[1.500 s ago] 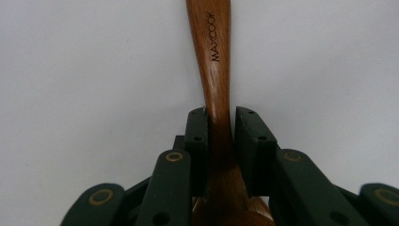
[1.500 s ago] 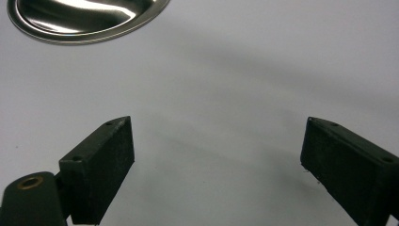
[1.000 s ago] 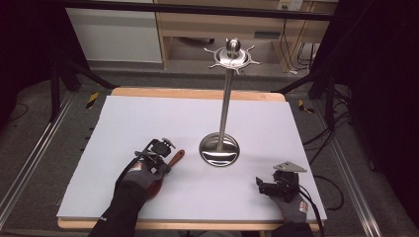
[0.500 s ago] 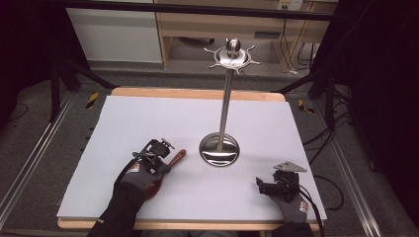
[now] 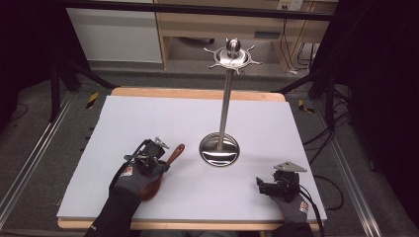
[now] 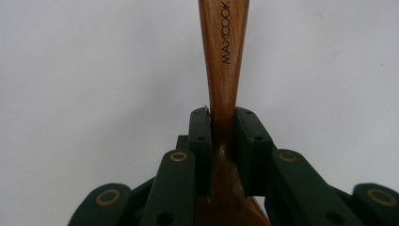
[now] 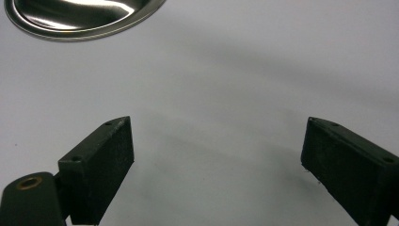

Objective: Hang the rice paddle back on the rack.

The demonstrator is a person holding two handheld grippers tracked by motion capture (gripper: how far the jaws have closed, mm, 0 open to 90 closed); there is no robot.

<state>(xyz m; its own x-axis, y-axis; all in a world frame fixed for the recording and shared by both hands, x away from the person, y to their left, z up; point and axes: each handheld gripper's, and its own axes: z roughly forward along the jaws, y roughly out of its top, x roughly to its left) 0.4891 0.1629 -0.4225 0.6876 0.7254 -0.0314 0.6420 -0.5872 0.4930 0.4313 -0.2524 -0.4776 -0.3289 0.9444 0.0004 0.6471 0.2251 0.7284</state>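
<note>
— What is the person wearing?
— Dark grey gloves, each with a small red-and-white patch on the back, and black sleeves.
— And the tools?
— The left gripper (image 6: 221, 129) has blackish-green jaws with brass-ringed pivots and small screw holes. The right gripper (image 5: 264, 186) is black, topped by a grey three-cornered plate, with a black cable trailing.

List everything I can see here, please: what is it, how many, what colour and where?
Wooden spoon: one, reddish brown, lying on the sheet at front left, stamped MAXCOOK.
Metal stand: one, silver, round base near the middle, tall pole with a hooked crown on top.
Sheet: one, white, covering the table.
Table: one, light wood, edge showing around the sheet.
Cabinet: one, white, behind the table.
Left claw: one, black, shut on the spoon's handle.
Right claw: one, black, open over bare sheet at front right.
Gloved hands: two, grey and black.
</note>
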